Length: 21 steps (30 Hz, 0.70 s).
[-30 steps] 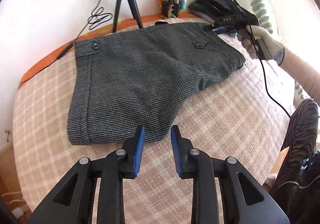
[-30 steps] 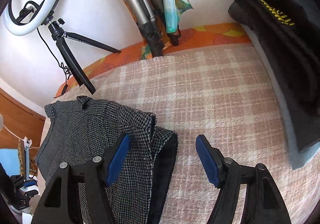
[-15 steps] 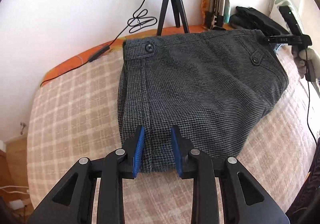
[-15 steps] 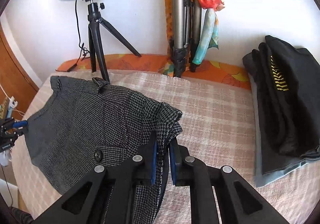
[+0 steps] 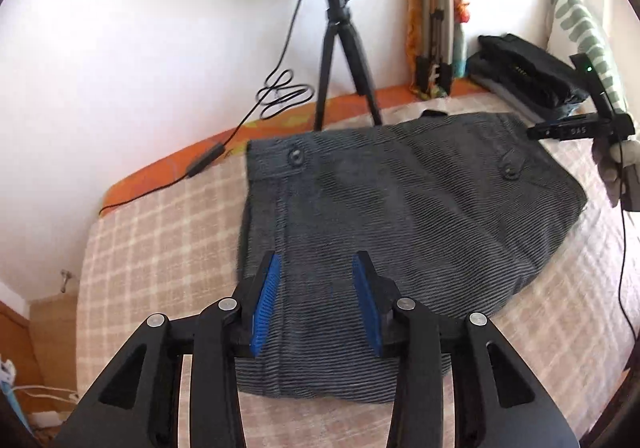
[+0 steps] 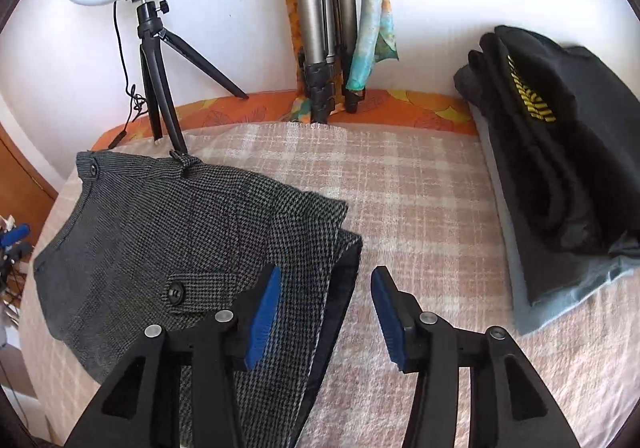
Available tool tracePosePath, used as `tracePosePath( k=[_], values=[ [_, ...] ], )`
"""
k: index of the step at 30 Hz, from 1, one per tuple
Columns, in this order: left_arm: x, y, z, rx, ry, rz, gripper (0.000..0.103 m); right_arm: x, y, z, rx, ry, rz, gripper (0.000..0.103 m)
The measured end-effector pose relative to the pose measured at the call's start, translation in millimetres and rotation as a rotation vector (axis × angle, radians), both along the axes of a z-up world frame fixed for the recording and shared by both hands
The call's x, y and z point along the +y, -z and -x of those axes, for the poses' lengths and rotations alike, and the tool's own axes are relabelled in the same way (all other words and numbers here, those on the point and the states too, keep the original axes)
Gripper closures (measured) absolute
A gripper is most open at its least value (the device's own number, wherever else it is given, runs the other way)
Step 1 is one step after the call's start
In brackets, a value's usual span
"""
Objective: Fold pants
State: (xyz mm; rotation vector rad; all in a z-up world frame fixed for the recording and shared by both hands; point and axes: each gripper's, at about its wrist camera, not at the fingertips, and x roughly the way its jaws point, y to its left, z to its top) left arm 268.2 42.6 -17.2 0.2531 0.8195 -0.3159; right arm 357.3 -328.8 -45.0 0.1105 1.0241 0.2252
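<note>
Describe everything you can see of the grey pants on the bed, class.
The pants are dark grey woven cloth with a fine check, like wool. They lie folded into a short, flat, layered bundle on the checked blanket. A waistband with a dark button runs along the far edge, and a buttoned pocket flap shows near the right side, where stacked edges reveal a dark lining. Both tools, left and right, hover open over it, gripping nothing.

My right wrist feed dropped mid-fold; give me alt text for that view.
The right gripper hangs open over the edge of the folded grey houndstooth pants, gripping nothing, on a plaid blanket. A stack of dark folded clothes lies to the right; a ring light tripod stands behind.
</note>
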Motion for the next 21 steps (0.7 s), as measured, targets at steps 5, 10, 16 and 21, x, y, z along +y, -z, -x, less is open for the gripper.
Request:
tracePosePath(
  k=[5,10,16,21],
  values=[
    [-74,7,3,0.03,0.19,0.02,0.066,-4,-1,41,0.016,0.032,-0.036,0.048],
    [-112,39,-2,0.05,0.246,-0.127,0.066,-12,4,84,0.06,0.116,-0.138,0.044],
    [-101,73,-6,0.097,0.211,-0.156,0.065,-7,16,110,0.11,0.159,-0.313,0.039],
    [-86,48,-11,0.058,0.164,-0.05,0.065,-2,31,113,0.116,0.234,-0.388,0.033]
  ],
)
